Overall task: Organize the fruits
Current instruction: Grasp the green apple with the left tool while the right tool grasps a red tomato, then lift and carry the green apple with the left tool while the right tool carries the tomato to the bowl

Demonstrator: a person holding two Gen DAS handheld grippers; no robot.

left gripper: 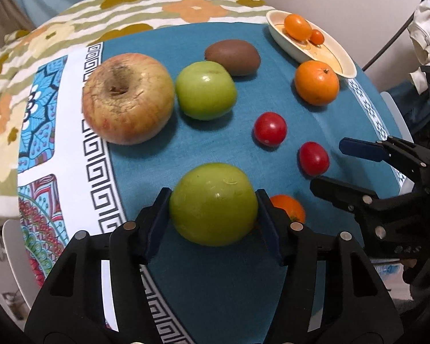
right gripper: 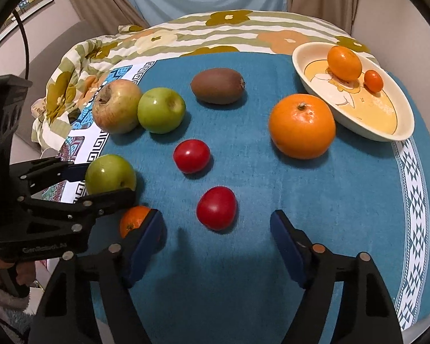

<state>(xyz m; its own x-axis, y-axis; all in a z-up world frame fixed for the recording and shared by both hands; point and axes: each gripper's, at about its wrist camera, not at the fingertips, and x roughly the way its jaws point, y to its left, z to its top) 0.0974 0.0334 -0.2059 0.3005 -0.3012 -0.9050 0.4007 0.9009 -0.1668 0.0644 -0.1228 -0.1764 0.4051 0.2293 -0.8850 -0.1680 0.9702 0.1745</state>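
Note:
My left gripper (left gripper: 213, 203) is shut on a green apple (left gripper: 213, 204); the same apple shows in the right wrist view (right gripper: 110, 174). A second green apple (left gripper: 205, 90) lies beside a large red-yellow apple (left gripper: 128, 98). A kiwi (left gripper: 232, 56), a big orange (left gripper: 316, 82), two red tomatoes (left gripper: 270, 128) (left gripper: 313, 158) and a small orange (left gripper: 289, 207) lie on the blue cloth. My right gripper (right gripper: 216, 229) is open and empty, just behind the nearer tomato (right gripper: 216, 207).
A cream oval dish (right gripper: 398, 132) at the far right holds an orange fruit (right gripper: 344, 62) and a tiny one (right gripper: 373, 80). A flowered blanket (right gripper: 186, 34) lies beyond the cloth. The table edge curves at the right.

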